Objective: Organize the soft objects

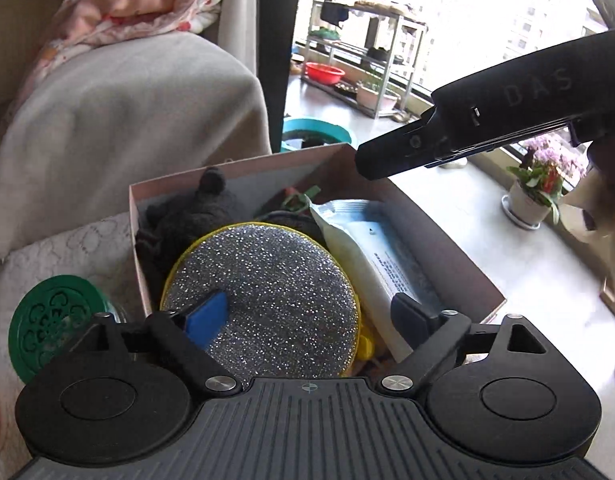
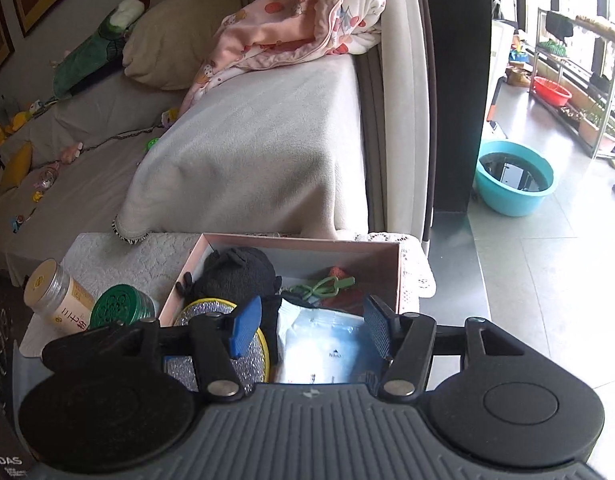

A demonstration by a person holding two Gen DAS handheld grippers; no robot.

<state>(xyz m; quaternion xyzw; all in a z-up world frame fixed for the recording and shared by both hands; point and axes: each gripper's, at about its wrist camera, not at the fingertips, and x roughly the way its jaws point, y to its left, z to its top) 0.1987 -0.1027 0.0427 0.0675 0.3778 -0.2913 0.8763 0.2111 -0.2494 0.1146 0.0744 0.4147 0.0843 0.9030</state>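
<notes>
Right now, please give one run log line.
left hand-held gripper: open | right hand-held gripper: open | box: holds sponge, wipes pack

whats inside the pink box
A dark plush toy, a glittery round pad, a white-and-blue soft pack and a green ribbon. The pad and pack cover whatever lies beneath them.

A grey-covered sofa (image 2: pixel 243 140) stood beside a dark pillar (image 2: pixel 455 80); daylight (very bright) flooded the windows (image 1: pixel 467 8) over pale floor tiles (image 2: pixel 547 280).
</notes>
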